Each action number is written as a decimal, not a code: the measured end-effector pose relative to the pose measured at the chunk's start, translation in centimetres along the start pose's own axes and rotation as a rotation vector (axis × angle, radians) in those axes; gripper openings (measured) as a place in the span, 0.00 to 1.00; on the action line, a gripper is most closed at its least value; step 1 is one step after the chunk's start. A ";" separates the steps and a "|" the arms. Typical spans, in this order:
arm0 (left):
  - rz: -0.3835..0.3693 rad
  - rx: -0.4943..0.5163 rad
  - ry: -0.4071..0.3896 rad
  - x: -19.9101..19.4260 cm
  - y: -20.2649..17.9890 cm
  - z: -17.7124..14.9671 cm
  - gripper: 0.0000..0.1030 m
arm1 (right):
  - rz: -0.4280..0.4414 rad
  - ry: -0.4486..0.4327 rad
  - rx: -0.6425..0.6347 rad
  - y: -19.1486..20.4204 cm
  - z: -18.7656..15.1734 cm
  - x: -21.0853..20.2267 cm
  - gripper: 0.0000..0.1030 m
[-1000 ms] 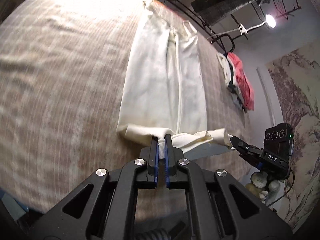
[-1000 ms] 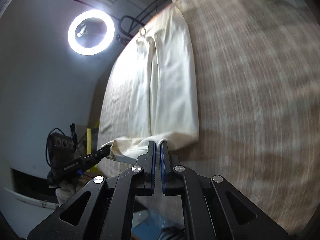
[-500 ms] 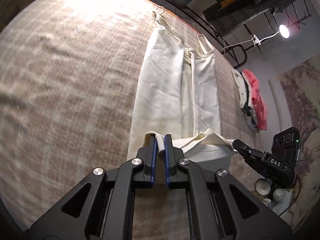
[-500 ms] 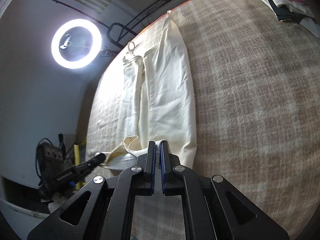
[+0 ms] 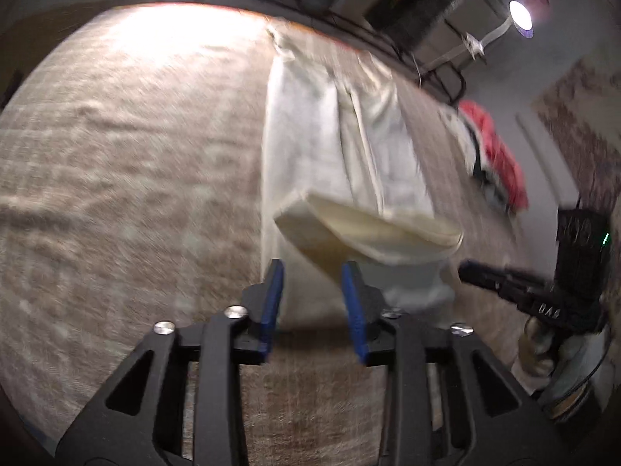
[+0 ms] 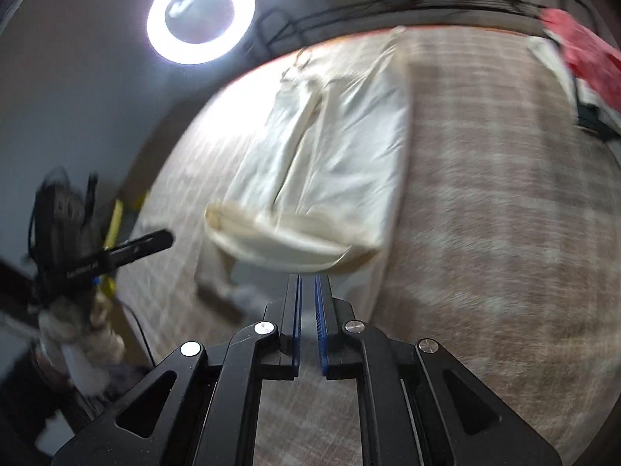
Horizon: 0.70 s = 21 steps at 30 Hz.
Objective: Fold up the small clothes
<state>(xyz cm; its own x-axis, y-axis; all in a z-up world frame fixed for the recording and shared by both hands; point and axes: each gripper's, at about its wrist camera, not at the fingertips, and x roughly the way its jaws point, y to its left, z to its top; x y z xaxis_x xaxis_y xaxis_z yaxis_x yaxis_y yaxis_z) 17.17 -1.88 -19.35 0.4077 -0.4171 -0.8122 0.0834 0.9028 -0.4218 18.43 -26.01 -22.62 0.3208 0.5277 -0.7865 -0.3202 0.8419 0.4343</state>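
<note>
A cream strappy garment lies lengthwise on the checked brown bedcover, straps at the far end. Its near hem is in mid-air, curling over toward the body. My left gripper is open, just behind the falling hem, holding nothing. In the right wrist view the same garment shows with its hem loose ahead of my right gripper, whose jaws stand slightly apart with no cloth between them. Each gripper shows in the other's view, at the left and the right.
A pile of red and white clothes lies at the bed's far right, also in the right wrist view. A ring light and a metal rack stand behind the bed. A small lamp shines at upper right.
Both grippers carried the hem up and forward over the garment, then let it go. The left jaws opened wide, the right jaws parted a little, and the hem now falls free.
</note>
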 end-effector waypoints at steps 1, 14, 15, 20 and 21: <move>0.009 0.023 0.021 0.8 -0.4 -0.3 0.23 | -0.003 0.023 -0.021 0.5 0.1 0.9 0.07; 0.172 0.059 -0.052 4.9 -0.7 4.6 0.22 | -0.169 -0.014 -0.071 0.1 5.9 4.4 0.07; 0.172 0.049 -0.059 4.9 -0.1 5.2 0.22 | -0.167 -0.024 -0.063 -0.2 6.3 4.2 0.07; 0.182 0.030 -0.096 5.3 0.8 8.5 0.23 | -0.154 -0.084 -0.021 -2.4 8.5 3.2 0.07; 0.178 0.022 -0.099 5.5 1.0 9.2 0.23 | -0.155 -0.094 -0.010 -2.8 8.9 3.1 0.07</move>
<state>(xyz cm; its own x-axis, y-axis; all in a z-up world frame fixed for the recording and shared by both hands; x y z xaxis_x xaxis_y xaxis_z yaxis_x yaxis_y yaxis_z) 27.88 -2.32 -20.49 0.5055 -0.2390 -0.8291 0.0211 0.9640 -0.2650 28.27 -25.73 -22.36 0.4485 0.4007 -0.7989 -0.2692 0.9129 0.3067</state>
